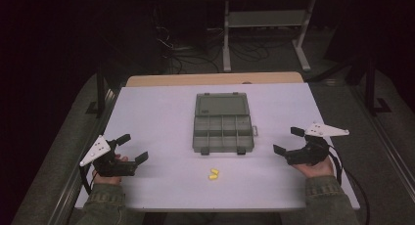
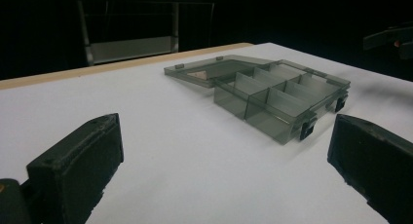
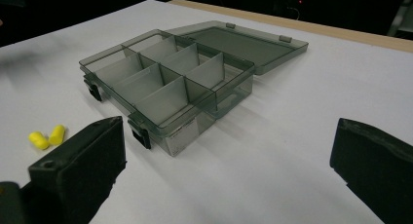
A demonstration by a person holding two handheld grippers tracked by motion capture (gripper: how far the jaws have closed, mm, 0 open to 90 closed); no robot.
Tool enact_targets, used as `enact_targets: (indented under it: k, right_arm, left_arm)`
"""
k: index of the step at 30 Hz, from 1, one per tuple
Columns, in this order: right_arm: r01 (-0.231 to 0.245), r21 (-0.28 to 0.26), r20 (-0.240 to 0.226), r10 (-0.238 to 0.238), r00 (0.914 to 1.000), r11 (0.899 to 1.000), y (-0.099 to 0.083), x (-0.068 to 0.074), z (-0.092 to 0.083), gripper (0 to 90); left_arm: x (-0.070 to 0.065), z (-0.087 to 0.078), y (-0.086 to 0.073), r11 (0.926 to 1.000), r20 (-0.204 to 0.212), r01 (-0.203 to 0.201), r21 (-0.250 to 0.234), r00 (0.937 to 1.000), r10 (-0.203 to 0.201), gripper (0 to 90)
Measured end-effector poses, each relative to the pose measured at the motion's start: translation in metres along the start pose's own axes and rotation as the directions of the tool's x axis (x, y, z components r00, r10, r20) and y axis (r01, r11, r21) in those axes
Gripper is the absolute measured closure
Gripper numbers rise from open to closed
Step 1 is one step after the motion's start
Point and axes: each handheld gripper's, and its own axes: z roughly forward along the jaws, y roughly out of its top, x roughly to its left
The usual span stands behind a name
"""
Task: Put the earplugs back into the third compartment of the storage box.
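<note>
A smoky grey plastic organiser box (image 1: 223,132) lies in the middle of the white table (image 1: 161,112), its lid (image 1: 221,104) flat open behind it and its several compartments bare. The box (image 2: 272,95) appears ahead in the left gripper view, and the box (image 3: 170,83) also appears in the right gripper view. Two yellow earplugs (image 1: 214,174) lie together in front of the box, and these earplugs (image 3: 46,137) are seen at the left of the right gripper view. My left gripper (image 1: 133,146) rests open at the table's left front. My right gripper (image 1: 288,140) rests open at the right front. Nothing sits between either pair of jaws.
A wooden strip (image 1: 215,78) edges the table's far side. Beyond it stands a white metal frame (image 1: 266,27) with cables on the dark floor. Bare table surface lies on both sides of the box.
</note>
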Motion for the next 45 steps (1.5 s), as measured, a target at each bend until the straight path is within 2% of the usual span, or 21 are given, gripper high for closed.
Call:
enact_targets:
  k: [19, 21, 26, 33, 45]
  right_arm:
    - [-0.011, 0.021, -0.011, 0.012, 0.9999, 1.0, 0.006, 0.005, -0.001, 0.0]
    - [-0.042, 0.035, -0.024, 0.043, 0.9988, 0.999, 0.009, 0.006, 0.0, 0.0]
    - [-0.043, 0.057, -0.037, 0.045, 0.9983, 0.997, 0.015, 0.01, 0.0, 0.0]
    - [-0.009, 0.061, -0.063, 0.013, 0.9979, 0.998, 0.023, 0.021, 0.001, 0.0]
    - [0.049, 0.106, -0.114, -0.037, 0.9928, 0.993, 0.037, 0.038, 0.018, 0.0]
  left_arm:
    - [-0.001, 0.0, 0.0, 1.0, 0.008, -0.001, 0.0, 1.0, 0.001, 0.0]
    - [-0.003, 0.0, 0.0, 1.0, 0.013, -0.005, -0.002, 0.9999, 0.005, 0.0]
    - [-0.003, 0.003, 0.0, 1.0, 0.022, -0.004, -0.003, 0.9998, 0.004, 0.0]
    - [-0.006, 0.005, 0.001, 0.9996, 0.03, -0.029, 0.007, 0.9991, 0.028, 0.0]
    - [-0.008, 0.005, 0.0, 0.9994, 0.033, -0.032, 0.013, 0.9989, 0.032, 0.0]
